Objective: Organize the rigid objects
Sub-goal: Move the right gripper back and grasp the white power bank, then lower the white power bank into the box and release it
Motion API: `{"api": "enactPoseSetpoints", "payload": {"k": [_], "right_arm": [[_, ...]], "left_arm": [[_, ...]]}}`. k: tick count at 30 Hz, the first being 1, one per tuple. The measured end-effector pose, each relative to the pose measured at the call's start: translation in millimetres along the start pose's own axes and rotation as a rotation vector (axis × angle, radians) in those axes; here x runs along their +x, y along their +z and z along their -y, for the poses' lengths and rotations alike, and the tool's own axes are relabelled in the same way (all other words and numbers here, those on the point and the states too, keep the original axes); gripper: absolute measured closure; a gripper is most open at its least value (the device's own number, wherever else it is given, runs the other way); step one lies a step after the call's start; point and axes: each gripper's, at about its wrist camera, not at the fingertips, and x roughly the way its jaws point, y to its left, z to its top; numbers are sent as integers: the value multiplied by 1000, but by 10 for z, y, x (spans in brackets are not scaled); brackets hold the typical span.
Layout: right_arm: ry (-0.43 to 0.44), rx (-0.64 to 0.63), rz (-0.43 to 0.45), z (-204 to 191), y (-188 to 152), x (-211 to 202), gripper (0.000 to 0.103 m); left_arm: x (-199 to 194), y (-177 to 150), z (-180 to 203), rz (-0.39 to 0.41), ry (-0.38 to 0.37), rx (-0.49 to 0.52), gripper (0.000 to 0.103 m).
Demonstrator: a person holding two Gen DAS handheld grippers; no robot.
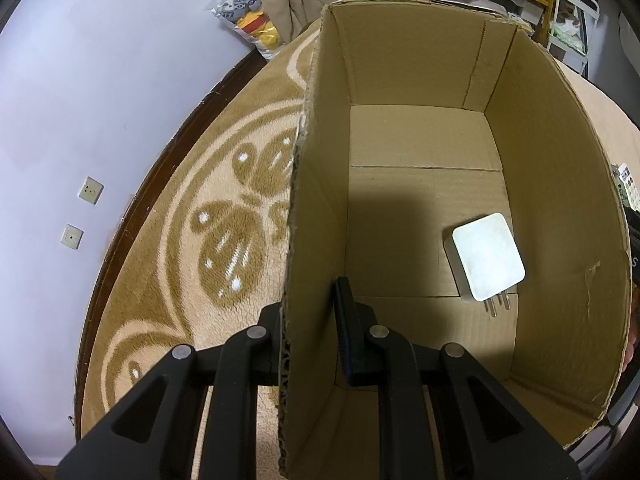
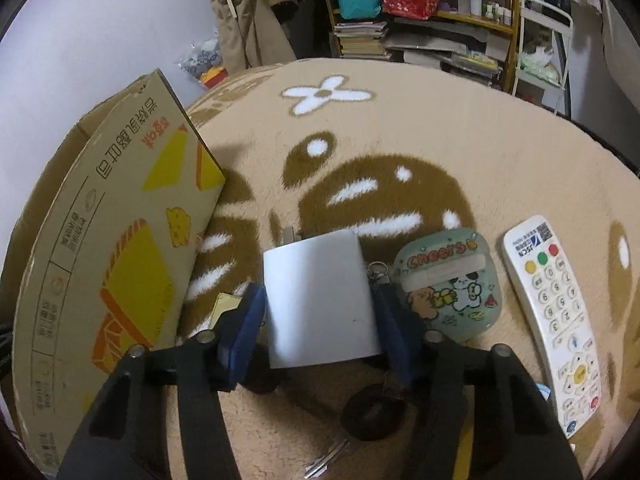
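Note:
An open cardboard box [image 1: 400, 60] stands on a beige and brown carpet [image 1: 224, 216]. My left gripper [image 1: 308, 300] is shut on the box's left wall, one finger outside and one inside. A white plug charger [image 1: 488, 256] lies on the box floor at the right, prongs toward me. In the right wrist view, my right gripper [image 2: 319, 294] is shut on a second white charger block [image 2: 320, 320], held between the blue pads [image 2: 250, 316] with its prongs pointing away. The box's printed outer side [image 2: 120, 240] stands just left of it.
On the carpet right of my right gripper lie a green cartoon earbud case [image 2: 448, 284] and a white remote [image 2: 556, 312]. A black ring-shaped item [image 2: 374, 412] and a key [image 2: 324, 464] lie below the gripper. Shelves [image 2: 420, 20] and hanging clothes [image 2: 248, 20] stand behind.

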Motion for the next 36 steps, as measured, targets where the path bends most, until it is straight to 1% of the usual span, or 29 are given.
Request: {"api": "enactPoseSetpoints", "payload": {"k": [4, 9, 16, 19, 25, 32, 36], "right_arm": [[-34, -20, 5, -60, -21, 17, 43], [-85, -82, 15, -164, -69, 11, 45], [-106, -49, 37, -162, -63, -89, 45], [-101, -27, 58, -125, -3, -154, 45], [-58, -10, 117, -171, 95, -423, 45], [9, -32, 216, -457, 191, -818, 45], [62, -73, 266, -685, 222, -983, 45]], "left_arm": [[-3, 8, -2, 0, -1, 0, 87], [-7, -2, 8, 5, 7, 4, 87], [-10, -3, 17, 3, 6, 1, 87], [-7, -1, 23, 2, 8, 3, 87], [-6, -1, 24, 2, 8, 2, 87], [-8, 0, 29, 2, 10, 4, 87], [-5, 3, 26, 1, 10, -2, 87]]}}
